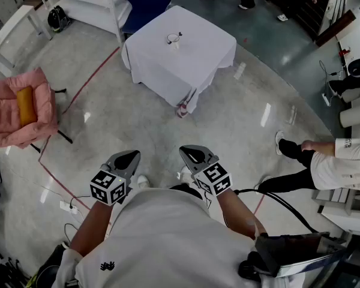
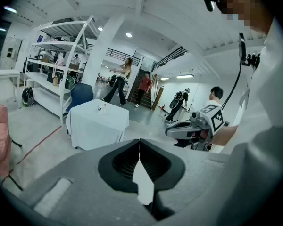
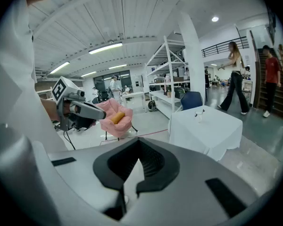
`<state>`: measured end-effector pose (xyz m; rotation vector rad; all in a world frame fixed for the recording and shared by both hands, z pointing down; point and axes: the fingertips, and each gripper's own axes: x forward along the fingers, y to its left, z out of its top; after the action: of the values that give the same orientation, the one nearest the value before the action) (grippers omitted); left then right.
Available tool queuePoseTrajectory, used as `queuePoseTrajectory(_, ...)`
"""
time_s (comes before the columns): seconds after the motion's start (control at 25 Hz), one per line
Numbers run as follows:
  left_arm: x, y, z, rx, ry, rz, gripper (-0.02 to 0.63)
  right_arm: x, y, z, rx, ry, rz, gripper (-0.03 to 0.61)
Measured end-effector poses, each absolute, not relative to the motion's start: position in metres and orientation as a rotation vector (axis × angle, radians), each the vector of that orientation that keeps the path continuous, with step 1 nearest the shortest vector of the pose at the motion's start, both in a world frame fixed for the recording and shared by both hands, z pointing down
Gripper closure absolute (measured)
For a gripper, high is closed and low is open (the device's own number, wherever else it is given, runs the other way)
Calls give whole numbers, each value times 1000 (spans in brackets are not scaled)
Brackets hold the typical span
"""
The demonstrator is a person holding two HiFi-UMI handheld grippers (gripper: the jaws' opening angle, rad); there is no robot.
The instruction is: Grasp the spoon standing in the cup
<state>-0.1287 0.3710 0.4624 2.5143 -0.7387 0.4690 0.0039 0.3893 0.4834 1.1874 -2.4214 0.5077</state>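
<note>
Shirt [image 1: 168,239], white, fills the bottom of the head view, with both forearms reaching out from it over a grey floor [image 1: 138,125]. Each hand holds a gripper side by side, well short of the table.

Left gripper [image 1: 127,158] has its jaws fully together; in its own view [image 2: 139,145] the pads meet along one seam with nothing between them. Right gripper [image 1: 193,155] is the same: jaws pressed closed and empty in its own view [image 3: 138,144]. Each one also shows in the other's view, held level in the air.

Ahead stands a small table [image 1: 198,65] under a white cloth that hangs to near the floor. The cup [image 1: 173,39] sits upright near the table's middle, well apart from both grippers; it also shows in the left gripper view [image 2: 102,108] and the right gripper view [image 3: 199,112]. The spoon is too small to make out clearly.

Left of the table is a pink chair [image 1: 12,110] with a yellow cushion [image 1: 25,105] on it. A white shelf [image 1: 87,2] stands behind the table. Another person [image 1: 330,164] crouches at the right.
</note>
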Motion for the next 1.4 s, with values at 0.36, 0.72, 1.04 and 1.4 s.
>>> queuePoseTrajectory(0.36, -209, 341, 496, 2517, -649, 500, 601, -69, 368, 497, 1269, -2352, 544, 572)
queuePoseTrajectory(0.72, -142, 264, 491, 2549, -612, 492, 601, -14, 287, 501, 1334, -2366, 587, 571)
queuePoseTrajectory(1.04, -67, 176, 461, 2595, -649, 501, 601, 58, 185, 487, 1357, -2436, 547, 520)
queuePoseTrajectory(1.4, -32, 88, 468, 2578, -613, 526, 601, 100, 100, 514, 1394, -2384, 676, 515)
